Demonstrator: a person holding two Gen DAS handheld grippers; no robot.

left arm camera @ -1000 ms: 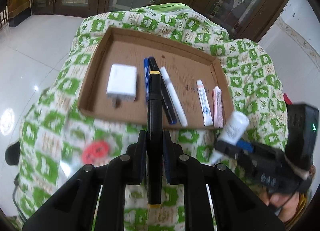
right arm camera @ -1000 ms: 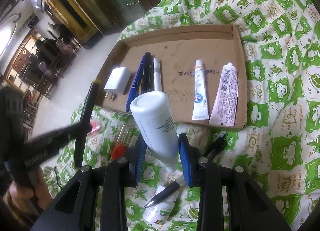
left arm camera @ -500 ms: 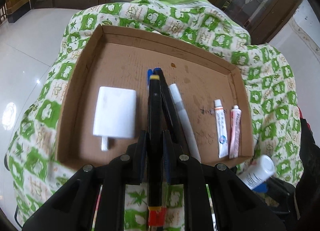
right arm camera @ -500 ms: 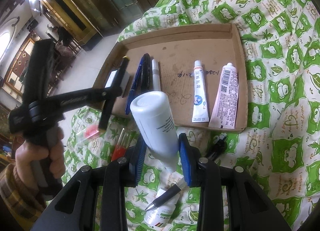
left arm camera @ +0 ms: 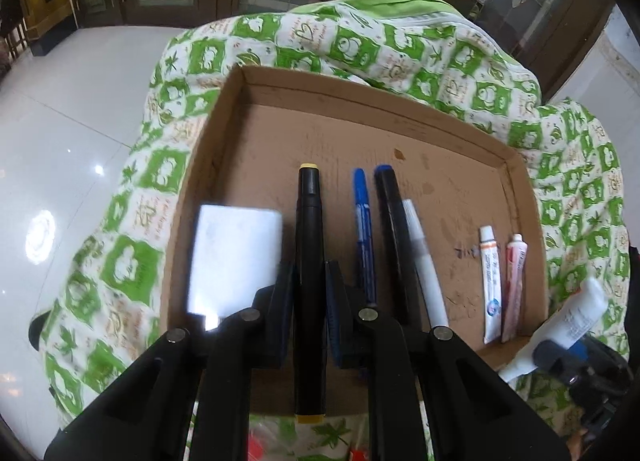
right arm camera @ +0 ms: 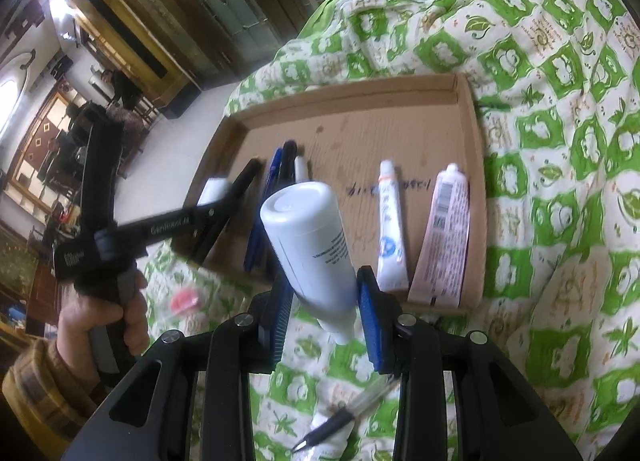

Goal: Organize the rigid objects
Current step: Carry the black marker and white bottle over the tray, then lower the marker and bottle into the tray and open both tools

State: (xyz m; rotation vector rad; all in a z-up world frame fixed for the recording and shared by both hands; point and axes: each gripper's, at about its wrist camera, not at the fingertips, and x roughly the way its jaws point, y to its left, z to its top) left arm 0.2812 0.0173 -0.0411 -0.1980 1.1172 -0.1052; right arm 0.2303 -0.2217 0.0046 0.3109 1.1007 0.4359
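My left gripper (left arm camera: 309,297) is shut on a black marker with yellow ends (left arm camera: 309,245), held over the cardboard tray (left arm camera: 360,89) between a white charger block (left arm camera: 236,249) and a blue pen (left arm camera: 362,221). A black pen (left arm camera: 390,229), a white pen (left arm camera: 424,261) and two small tubes (left arm camera: 502,281) also lie in the tray. My right gripper (right arm camera: 322,317) is shut on a white bottle (right arm camera: 308,237), held just before the tray's near edge (right arm camera: 440,307). The left gripper also shows in the right wrist view (right arm camera: 224,209).
The tray rests on a green and white patterned cloth (right arm camera: 560,181). A clear pen (right arm camera: 344,417) and another small bottle lie on the cloth under my right gripper. A red item (right arm camera: 184,299) lies on the cloth at left. White tiled floor (left arm camera: 60,141) is beyond.
My left gripper has moved forward over the tray with the marker, now left of the blue pen. My right gripper has moved nearer the tray with the bottle.
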